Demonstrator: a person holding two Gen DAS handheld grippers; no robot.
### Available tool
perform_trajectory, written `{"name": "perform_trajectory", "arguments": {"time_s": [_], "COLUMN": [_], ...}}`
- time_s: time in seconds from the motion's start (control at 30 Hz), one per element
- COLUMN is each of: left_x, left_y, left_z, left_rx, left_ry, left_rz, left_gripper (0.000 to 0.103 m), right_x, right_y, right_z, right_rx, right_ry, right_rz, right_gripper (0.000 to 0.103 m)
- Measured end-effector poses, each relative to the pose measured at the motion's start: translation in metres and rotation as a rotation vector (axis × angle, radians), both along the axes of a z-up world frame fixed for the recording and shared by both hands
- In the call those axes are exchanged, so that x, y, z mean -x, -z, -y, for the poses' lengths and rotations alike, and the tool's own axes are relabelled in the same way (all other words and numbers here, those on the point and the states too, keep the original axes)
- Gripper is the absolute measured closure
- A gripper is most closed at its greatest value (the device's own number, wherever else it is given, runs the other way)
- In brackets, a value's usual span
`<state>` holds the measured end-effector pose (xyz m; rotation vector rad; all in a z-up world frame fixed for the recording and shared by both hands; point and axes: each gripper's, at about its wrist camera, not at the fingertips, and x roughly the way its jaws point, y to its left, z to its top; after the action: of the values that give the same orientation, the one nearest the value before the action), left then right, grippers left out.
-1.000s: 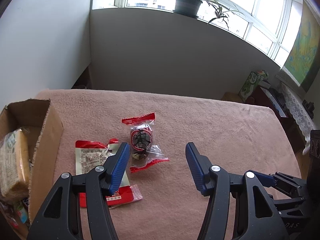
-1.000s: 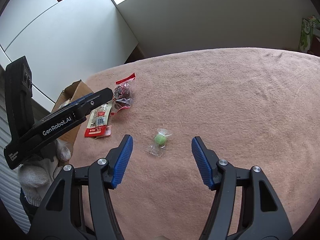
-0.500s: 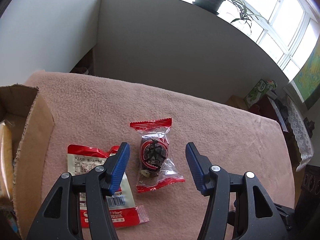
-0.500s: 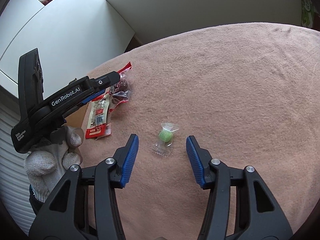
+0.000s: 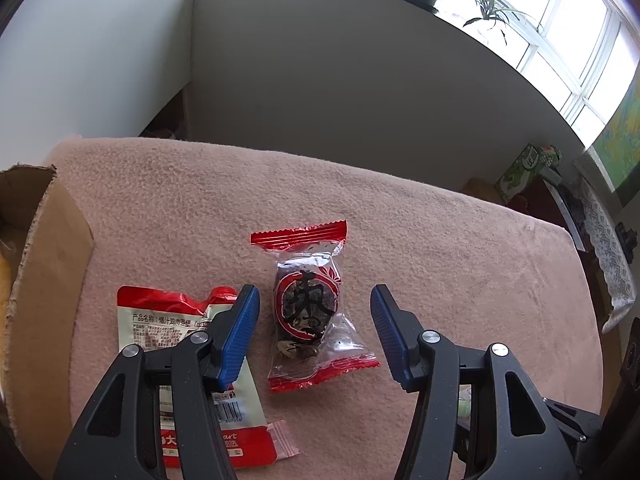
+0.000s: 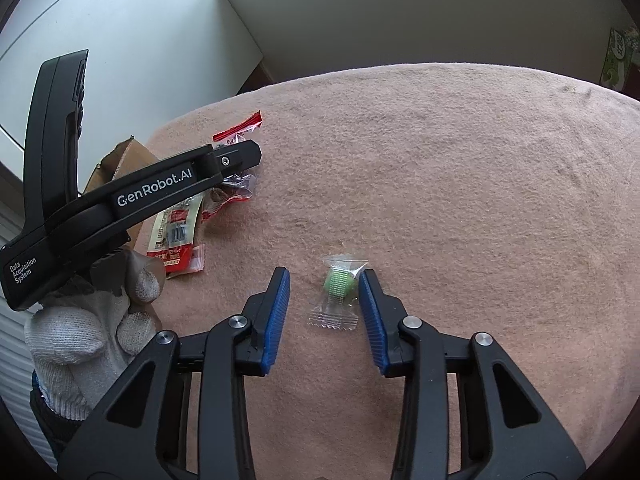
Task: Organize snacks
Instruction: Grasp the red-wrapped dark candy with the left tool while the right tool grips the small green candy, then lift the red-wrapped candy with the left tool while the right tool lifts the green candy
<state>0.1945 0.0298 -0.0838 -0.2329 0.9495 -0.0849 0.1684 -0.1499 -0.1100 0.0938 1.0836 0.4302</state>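
Mid-task: box [image 5: 44, 280] at 9 o'clock partly filled, three snacks left on tabletop [image 5: 440, 260]; left tool [image 5: 314, 332] spread around date pack [image 5: 308, 312], right tool [image 6: 324, 312] closing around green candy [image 6: 340, 284], no pinch yet.

The left hand-held gripper [image 5: 315, 330] points steeply downward with its blue-padded jaws spread wide, gripped by a hand [image 6: 86, 320] in a white knit glove. The right hand-held gripper [image 6: 323, 312] also tilts steeply down; its jaws have just been closing and stand narrowly apart.
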Motion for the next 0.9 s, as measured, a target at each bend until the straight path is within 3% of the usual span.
{"name": "perform_trajectory", "arguments": {"time_s": [0.07, 0.17, 0.37, 0.9], "left_x": [-0.002, -0.003, -0.001, 0.02], "left_y": [0.004, 0.005, 0.004, -0.013], "left_z": [0.001, 0.001, 0.001, 0.01], "left_rx": [-0.005, -0.011, -0.019, -0.035], "left_ry": [0.005, 0.002, 0.002, 0.025], "left_rz": [-0.009, -0.01, 0.004, 0.066], "left_gripper": [0.059, 0.067, 0.071, 0.071], "right_x": [0.003, 0.005, 0.005, 0.016], "right_y": [0.0, 0.002, -0.001, -0.015], "right_z": [-0.007, -0.014, -0.002, 0.016], "right_rx": [0.048, 0.091, 0.099, 0.06], "right_ry": [-0.008, -0.015, -0.024, -0.001], "right_rz": [0.026, 0.049, 0.057, 0.086], "right_gripper": [0.073, 0.078, 0.083, 0.084]}}
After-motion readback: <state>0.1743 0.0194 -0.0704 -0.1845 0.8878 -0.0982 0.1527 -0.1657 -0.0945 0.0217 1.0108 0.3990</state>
